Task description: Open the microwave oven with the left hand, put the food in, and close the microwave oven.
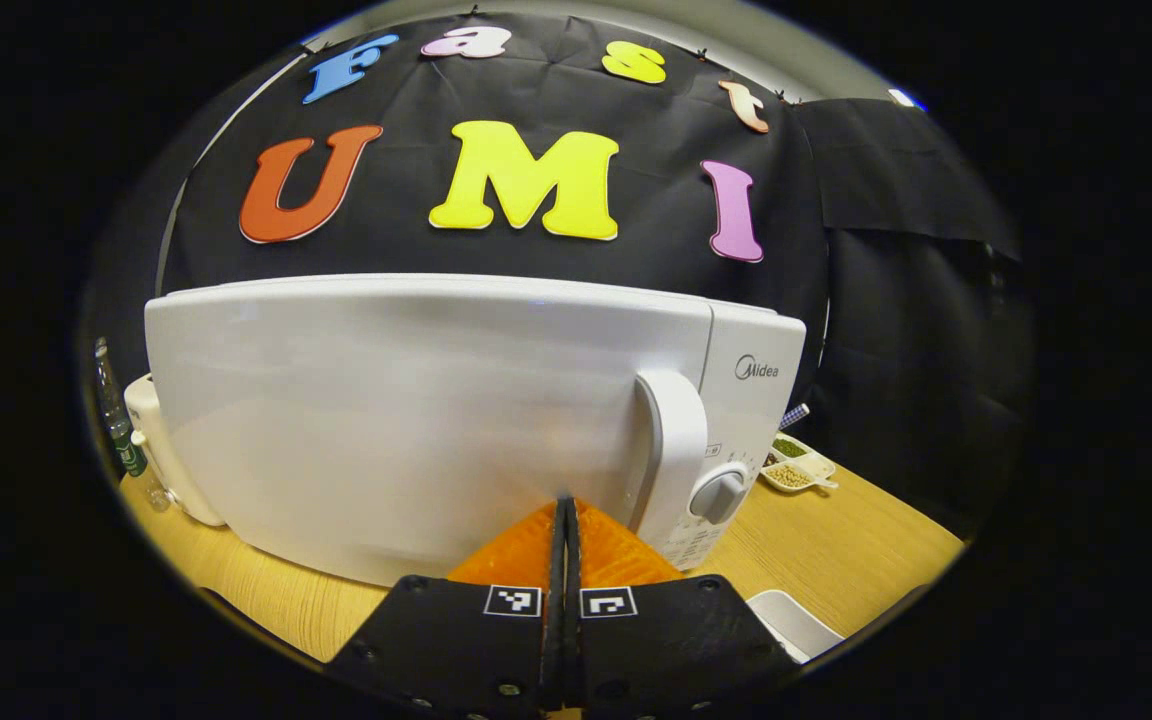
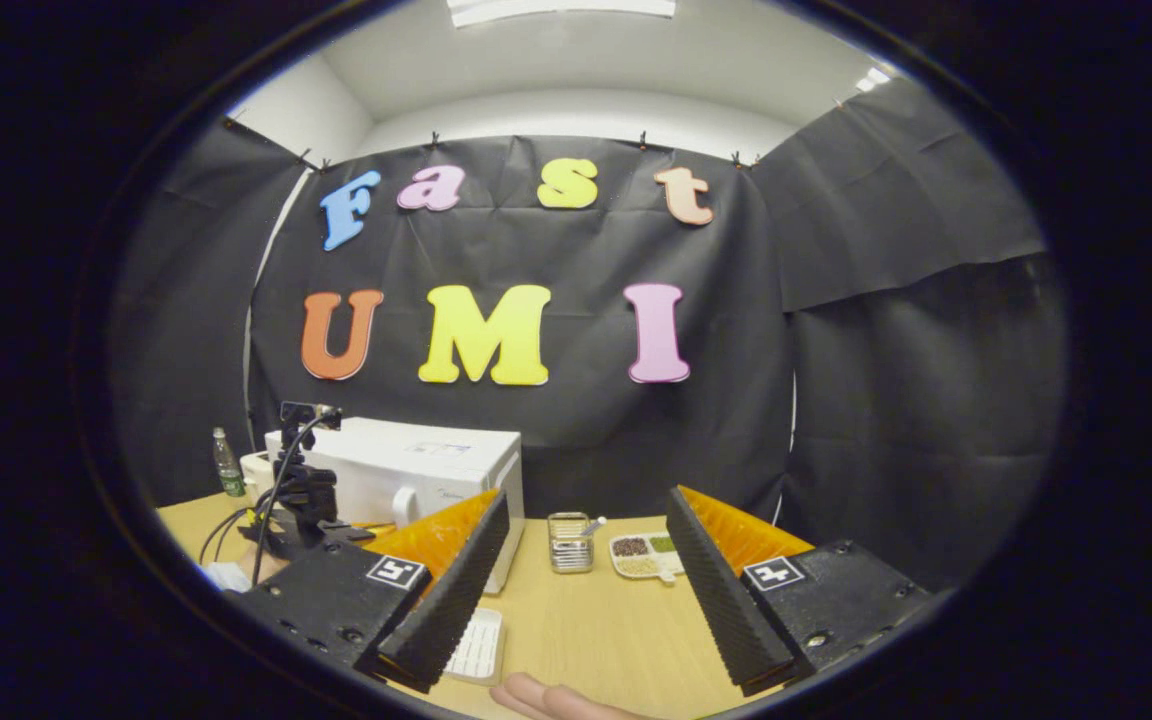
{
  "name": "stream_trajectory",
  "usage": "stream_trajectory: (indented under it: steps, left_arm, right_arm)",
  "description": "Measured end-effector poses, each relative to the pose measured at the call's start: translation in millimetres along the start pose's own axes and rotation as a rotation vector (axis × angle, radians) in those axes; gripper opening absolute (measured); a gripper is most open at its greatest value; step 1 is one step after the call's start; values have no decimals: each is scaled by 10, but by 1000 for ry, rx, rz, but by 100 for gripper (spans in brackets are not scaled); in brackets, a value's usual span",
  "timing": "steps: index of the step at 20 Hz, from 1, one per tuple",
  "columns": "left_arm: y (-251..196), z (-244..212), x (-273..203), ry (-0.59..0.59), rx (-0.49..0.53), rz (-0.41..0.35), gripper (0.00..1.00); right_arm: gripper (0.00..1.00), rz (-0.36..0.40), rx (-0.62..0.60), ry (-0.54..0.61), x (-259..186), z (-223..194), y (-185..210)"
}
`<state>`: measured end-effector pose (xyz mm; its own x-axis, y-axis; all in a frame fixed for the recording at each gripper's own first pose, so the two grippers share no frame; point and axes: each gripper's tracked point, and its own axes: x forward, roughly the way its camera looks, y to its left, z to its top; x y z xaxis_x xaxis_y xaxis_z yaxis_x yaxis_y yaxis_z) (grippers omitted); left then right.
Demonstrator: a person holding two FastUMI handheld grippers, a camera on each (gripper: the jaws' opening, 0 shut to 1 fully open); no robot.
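At the far left of the left gripper view, a clear plastic bottle (image 1: 114,415) and a cream-coloured appliance (image 1: 161,450) stand on the light wooden table (image 1: 856,545), partly hidden behind the glossy white microwave oven (image 1: 416,420). The oven door is shut. The left gripper (image 1: 566,560) is right up at the door front, its two fingers pressed together with nothing between them. The door's upright white handle (image 1: 674,445) runs top to bottom, just to the gripper's right, with the round grey dial (image 1: 721,492) beside it; I'd judge that short sideways shift is what the opening depends on. Nothing blocks it. Further right sits a small white divided dish of grains (image 1: 794,465).

In the right gripper view, the right gripper (image 2: 586,590) hangs well back, spread wide and empty, with a small wire basket (image 2: 569,542) beyond it.
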<state>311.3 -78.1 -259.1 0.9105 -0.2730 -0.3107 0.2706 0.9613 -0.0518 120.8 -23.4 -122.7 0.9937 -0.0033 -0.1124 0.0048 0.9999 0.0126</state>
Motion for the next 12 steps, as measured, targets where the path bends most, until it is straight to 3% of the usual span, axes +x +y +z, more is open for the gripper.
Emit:
stream_trajectory:
  steps: [1, 2, 3, 6, 7, 10, 12]
  left_arm:
    - [27, -39, -21, 11, -11, -1, 0]
    - [-53, -74, -97, 10, -33, -28, 0]
    - [-41, -53, -175, -6, -44, -28, 0]
    - [-11, 18, -484, -41, -60, -31, 2]
    - [61, 71, -589, -59, -50, 1, 14]
    - [346, 218, -909, -87, 25, 133, 94]
    - [410, 291, -1132, -93, 50, 164, 94]
  right_arm:
    - [95, -2, 2, 14, -16, -23, 19]
    - [100, -3, 3, 20, -37, -45, 26]
    - [95, -6, 1, 29, -63, -65, 38]
    - [95, -15, -12, 52, -111, -153, 74]
    - [100, -19, -8, 62, -129, -179, 85]
    - [96, -20, 16, 76, -189, -196, 161]
    - [100, -13, 24, 79, -249, -176, 225]
